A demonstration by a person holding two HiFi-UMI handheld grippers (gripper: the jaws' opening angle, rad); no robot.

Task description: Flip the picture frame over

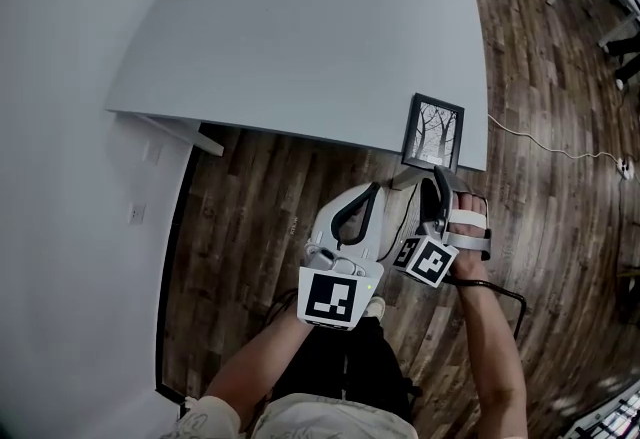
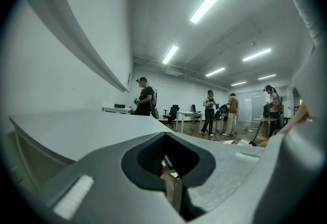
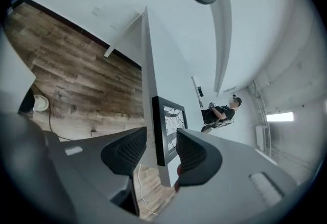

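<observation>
1. A picture frame (image 1: pixel 433 133) lies picture side up, showing bare trees, on the near right corner of a white table (image 1: pixel 300 27)
2. The right gripper (image 1: pixel 425 177) points at that corner, its jaws apart, with the frame's near edge and the table edge between them; the pads seem not to press on either
3. The left gripper (image 1: pixel 376 189) sits just beside it on the left, jaws together, holding nothing
4. Both grippers hang over a wooden floor (image 1: pixel 260 187)
</observation>
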